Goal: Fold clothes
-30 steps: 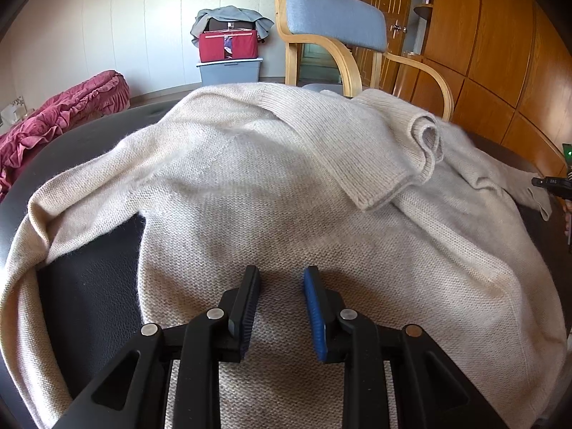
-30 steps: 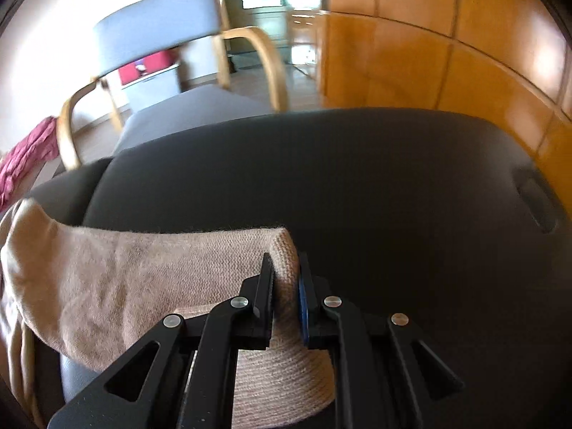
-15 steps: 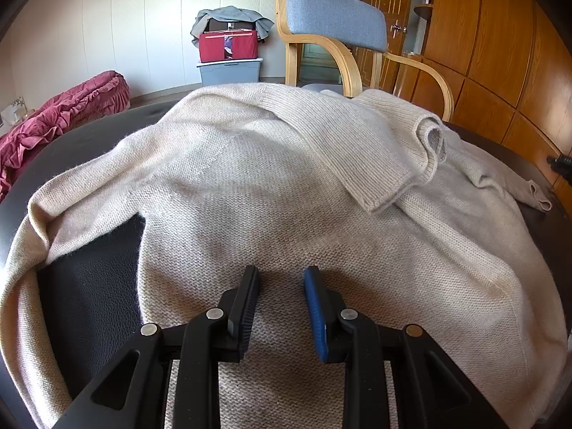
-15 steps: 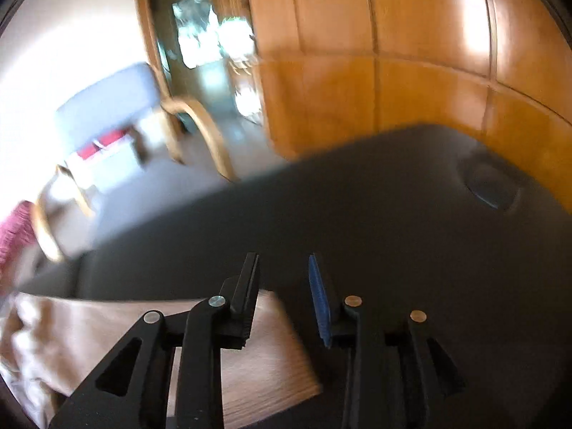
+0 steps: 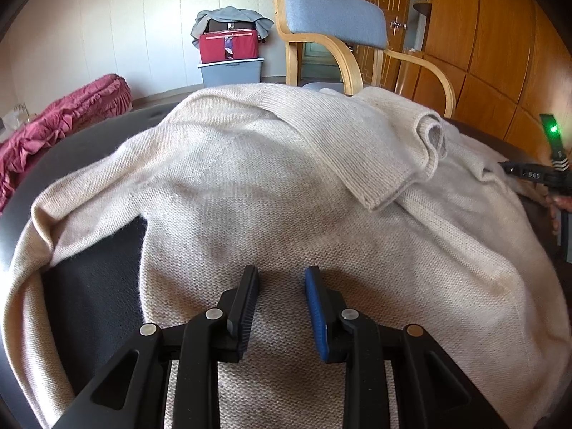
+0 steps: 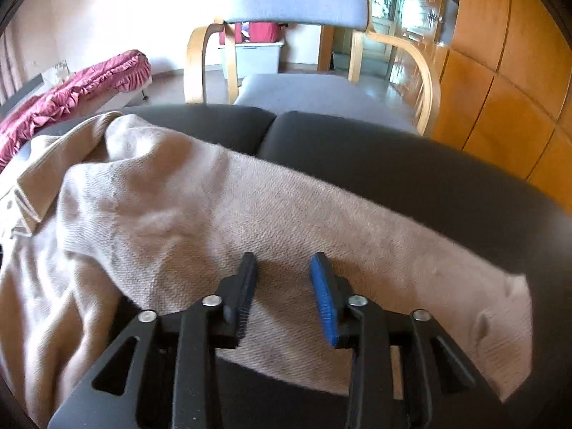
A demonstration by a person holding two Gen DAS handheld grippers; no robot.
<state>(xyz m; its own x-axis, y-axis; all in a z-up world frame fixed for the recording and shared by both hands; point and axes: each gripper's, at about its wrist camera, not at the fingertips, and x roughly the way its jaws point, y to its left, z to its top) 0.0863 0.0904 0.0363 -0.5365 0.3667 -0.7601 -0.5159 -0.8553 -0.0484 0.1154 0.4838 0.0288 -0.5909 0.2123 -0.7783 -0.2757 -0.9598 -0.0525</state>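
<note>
**Sleeve let go and laid out flat**

Wood-panelled walls and a blue armchair (image 5: 336, 18) stood behind the dark counter (image 6: 411, 164), where your beige sweater (image 5: 250, 186) lay spread with its collar turned down.

On the left, your left hand-held gripper (image 5: 280, 307) hung just over the sweater's lower body with its jaws apart, gripping nothing; it had not shifted over the last second, and the left sleeve lay bent on the counter beside it.

On the right came the change. A second earlier your right hand-held gripper (image 6: 284, 293) was clenched on the cuff of the right sleeve (image 6: 357, 243); it then let go, and now stood released over the middle of that sleeve, the cloth passing under both fingers. The sleeve lay stretched out flat toward the right, cuff at the far end, well apart from the jaws.

That reads to me as the sleeve straightened and ready to be folded across the body.
</note>
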